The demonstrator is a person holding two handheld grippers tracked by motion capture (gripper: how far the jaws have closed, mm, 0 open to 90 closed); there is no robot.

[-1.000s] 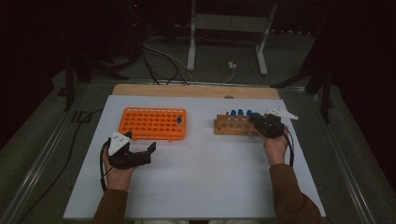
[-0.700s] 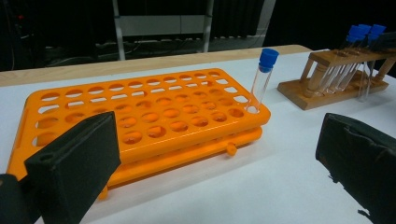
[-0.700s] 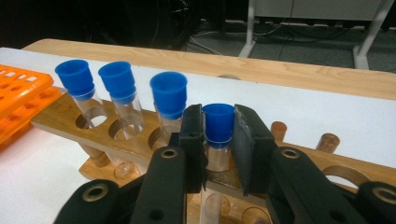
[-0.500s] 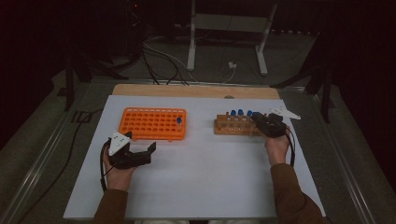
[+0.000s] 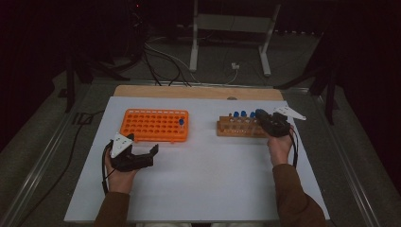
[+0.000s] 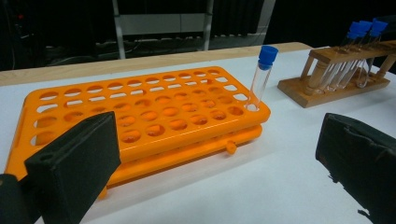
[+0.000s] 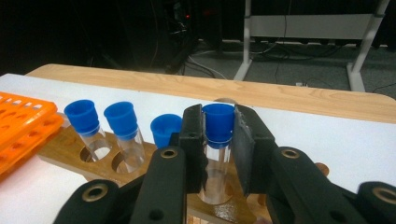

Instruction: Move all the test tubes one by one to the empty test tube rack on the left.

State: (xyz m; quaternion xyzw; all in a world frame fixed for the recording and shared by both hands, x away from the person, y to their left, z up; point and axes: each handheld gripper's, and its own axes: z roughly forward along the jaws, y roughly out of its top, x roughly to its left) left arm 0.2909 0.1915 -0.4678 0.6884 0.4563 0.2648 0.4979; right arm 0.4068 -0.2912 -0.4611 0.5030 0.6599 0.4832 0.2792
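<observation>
My right gripper [image 7: 218, 154] is shut on a clear blue-capped test tube [image 7: 218, 122] that stands in the wooden rack [image 7: 70, 149] at its right end; the same gripper [image 5: 265, 119] sits over that rack [image 5: 227, 128] in the high view. Three more blue-capped tubes [image 7: 121, 126] stand to its left. The orange rack [image 5: 153, 125] holds one blue-capped tube [image 6: 261, 77] at its near right corner. Down on the white table, my left gripper [image 5: 149, 155] rests open in front of the orange rack [image 6: 140, 116], nothing between its jaws.
A white sheet [image 5: 203, 179] covers the table, with a wooden strip [image 5: 198, 92] along its far edge. Beyond it, a metal stand [image 5: 231, 28] and cables [image 5: 161, 56] lie on the dark floor. Both of the person's forearms come in from the bottom.
</observation>
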